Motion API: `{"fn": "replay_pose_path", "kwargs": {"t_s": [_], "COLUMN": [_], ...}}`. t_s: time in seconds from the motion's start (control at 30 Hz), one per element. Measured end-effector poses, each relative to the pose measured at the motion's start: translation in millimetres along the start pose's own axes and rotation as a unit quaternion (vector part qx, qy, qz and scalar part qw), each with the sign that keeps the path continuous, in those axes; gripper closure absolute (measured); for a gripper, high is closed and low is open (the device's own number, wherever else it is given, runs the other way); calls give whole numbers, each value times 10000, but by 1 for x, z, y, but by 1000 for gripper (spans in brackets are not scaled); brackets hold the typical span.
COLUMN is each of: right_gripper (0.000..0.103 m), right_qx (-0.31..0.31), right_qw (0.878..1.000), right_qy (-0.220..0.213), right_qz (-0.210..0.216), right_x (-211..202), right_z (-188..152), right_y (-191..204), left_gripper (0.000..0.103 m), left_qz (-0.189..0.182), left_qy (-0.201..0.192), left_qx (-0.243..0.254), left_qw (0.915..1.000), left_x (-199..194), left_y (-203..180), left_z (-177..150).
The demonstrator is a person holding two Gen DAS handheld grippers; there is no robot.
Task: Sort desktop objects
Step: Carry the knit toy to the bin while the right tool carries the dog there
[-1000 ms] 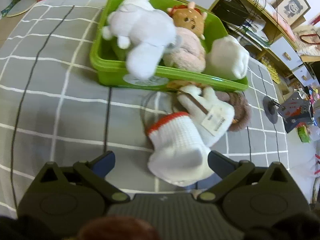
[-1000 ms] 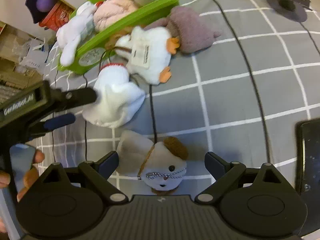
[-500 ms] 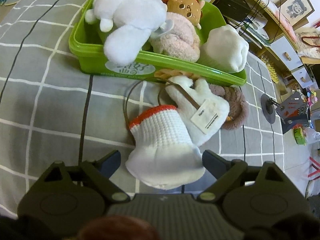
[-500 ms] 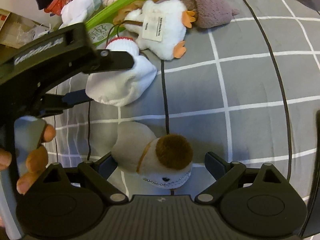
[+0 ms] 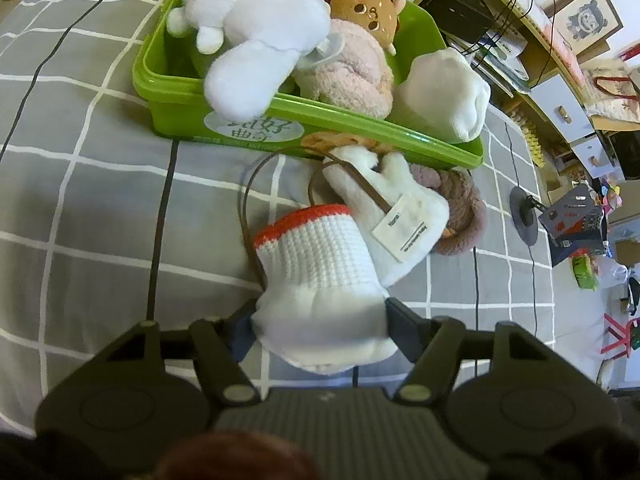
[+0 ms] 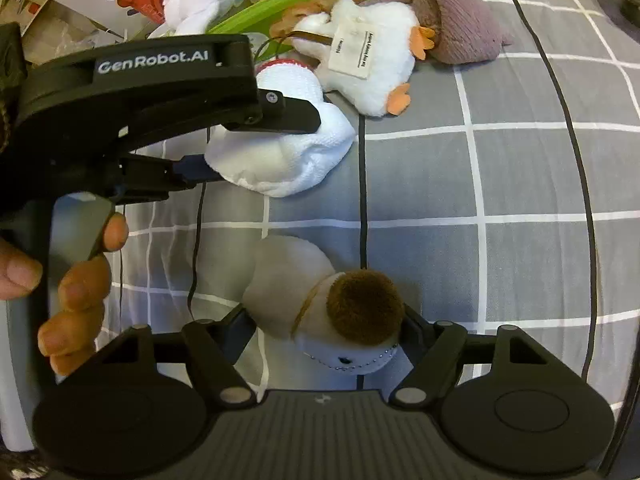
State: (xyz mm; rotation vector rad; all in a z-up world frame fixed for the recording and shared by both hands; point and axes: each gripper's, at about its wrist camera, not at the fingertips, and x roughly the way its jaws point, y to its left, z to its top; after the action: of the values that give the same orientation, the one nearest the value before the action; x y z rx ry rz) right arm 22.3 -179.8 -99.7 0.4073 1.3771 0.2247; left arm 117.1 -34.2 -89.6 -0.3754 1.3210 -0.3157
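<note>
Left hand-held gripper is closing on the white knitted sock with the red cuff; both pads sit against the sock's near end, which bulges between them, so it reads as gripped. The sock lies on the grey checked cloth, cuff pointing far, toward the green bin. In the bin: a white plush, a pink plush with a brown face and a rolled white sock at its right end. Just near of the bin's front wall lies a white duck plush with a paper tag, touching the knitted sock on its right side, and a mauve plush behind it.

Right hand-held gripper is closing around a beige plush with a brown head patch; the jaws flank its head and look to be touching on both sides, though the contact is partly hidden, probably gripped. This plush sits on the cloth, near of the knitted sock and apart from it. The right view also shows a hand on the left tool's handle, and dark cables running across the cloth.
</note>
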Motion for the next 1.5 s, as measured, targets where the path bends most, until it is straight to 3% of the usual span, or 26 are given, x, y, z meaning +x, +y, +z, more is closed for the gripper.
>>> {"fn": "replay_pose_path", "kwargs": {"t_s": [0.43,0.87,1.23,1.43,1.5], "right_gripper": [30,30,30,30,30], "right_qx": [390,1156,1624,1699,1741], "right_qw": [9982,9876,9684,9610,9554], "right_qy": [-441,-978,-1524,-1992,-2175], "right_qz": [100,411,1126,887,985], "right_x": [-26,-61,-80,-88,-91], "right_z": [11,38,71,88,93], "right_y": [-21,-44,-30,-26,-26], "left_gripper": [37,37,37,37,37], "left_qz": [-304,-654,-1003,-922,-907], "left_qy": [-275,-756,-1368,-1816,-1935], "left_qx": [-164,-245,-625,-777,-842], "left_qw": [9990,9947,9835,9760,9733], "left_x": [-28,-66,-91,-99,-99], "left_y": [14,19,28,37,40], "left_z": [5,11,28,37,41]}}
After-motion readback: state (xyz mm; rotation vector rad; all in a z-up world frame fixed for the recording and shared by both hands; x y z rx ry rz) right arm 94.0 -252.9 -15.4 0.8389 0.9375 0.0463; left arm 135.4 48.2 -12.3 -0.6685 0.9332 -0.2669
